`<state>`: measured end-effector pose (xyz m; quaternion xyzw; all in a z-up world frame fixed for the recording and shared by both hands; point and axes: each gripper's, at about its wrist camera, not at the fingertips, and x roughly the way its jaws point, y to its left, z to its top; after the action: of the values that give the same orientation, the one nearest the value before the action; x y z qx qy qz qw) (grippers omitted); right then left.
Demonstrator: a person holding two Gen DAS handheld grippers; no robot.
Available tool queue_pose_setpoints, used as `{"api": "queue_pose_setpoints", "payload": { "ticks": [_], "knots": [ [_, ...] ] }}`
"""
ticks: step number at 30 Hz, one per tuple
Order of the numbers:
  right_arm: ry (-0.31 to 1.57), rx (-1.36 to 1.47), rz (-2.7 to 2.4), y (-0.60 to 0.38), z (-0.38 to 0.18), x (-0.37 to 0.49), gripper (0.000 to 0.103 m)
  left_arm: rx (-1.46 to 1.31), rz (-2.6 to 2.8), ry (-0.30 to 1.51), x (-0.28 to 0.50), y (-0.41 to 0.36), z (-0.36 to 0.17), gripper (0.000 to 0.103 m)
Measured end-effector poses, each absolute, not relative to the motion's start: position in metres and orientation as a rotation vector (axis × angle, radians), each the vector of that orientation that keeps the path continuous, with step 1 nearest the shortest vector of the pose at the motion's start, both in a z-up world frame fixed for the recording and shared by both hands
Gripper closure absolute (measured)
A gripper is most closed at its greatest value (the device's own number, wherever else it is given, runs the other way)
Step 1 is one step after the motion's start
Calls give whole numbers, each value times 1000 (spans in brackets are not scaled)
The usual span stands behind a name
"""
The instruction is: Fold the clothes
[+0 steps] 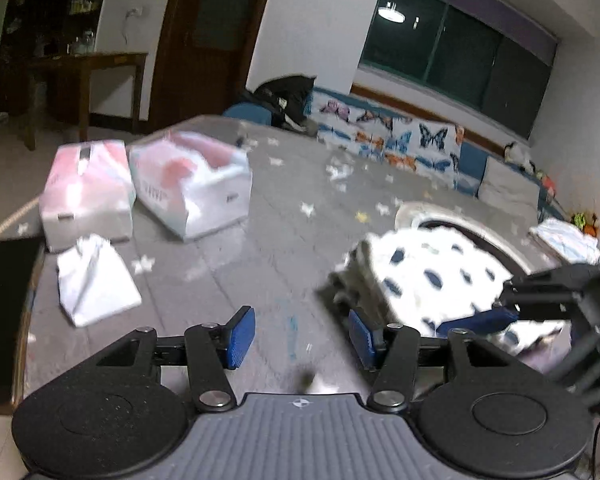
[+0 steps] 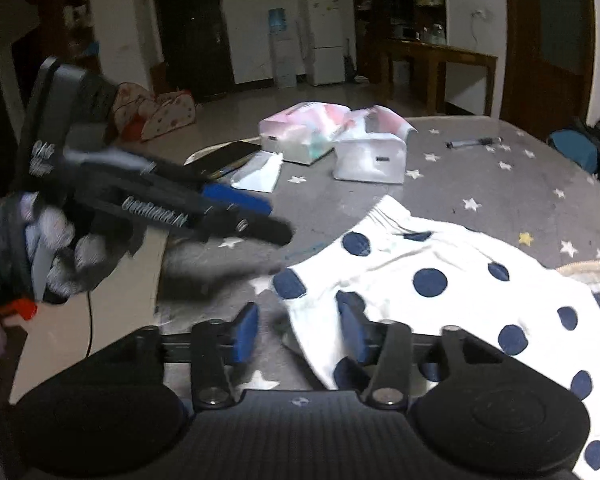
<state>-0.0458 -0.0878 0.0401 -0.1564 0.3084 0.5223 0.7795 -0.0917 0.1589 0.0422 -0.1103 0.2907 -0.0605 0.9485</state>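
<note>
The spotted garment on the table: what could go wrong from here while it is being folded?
1. The spotted garment lies partly over a woven basket, so its folds may come out uneven.
2. The right gripper is open with the garment's edge between its pads; a late closing may miss it.
3. The left gripper hangs close by; the two could collide.

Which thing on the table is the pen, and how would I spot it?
Start at the grey table cover with white stars. Look past the spotted white garment to the far side, right of the two white-and-pink boxes. The pen lies there alone, the only thin, dark stick on the cover.
</note>
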Motion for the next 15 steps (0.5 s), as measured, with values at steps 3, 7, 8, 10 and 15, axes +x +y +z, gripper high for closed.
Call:
{"api": "queue_pose_setpoints", "payload": {
  "ticks": [3,7,8,10,15],
  "knots": [
    [621,-344,1130,-98,53,-55,45,-238,-150,555,-88,152,51,49],
    [629,-320,1030,-121,55,-46,45,-253,-203,529,-77,137,55,50],
    [643,-313,999,-127,52,-41,45,-250,-213,528,-74,133,55,53],
    [673,-295,932,-142,44,-31,45,-240,-229,527,-68,126,55,55],
    [751,-261,764,-178,29,-11,45,-199,-233,553,-47,116,48,63]
  ]
}}
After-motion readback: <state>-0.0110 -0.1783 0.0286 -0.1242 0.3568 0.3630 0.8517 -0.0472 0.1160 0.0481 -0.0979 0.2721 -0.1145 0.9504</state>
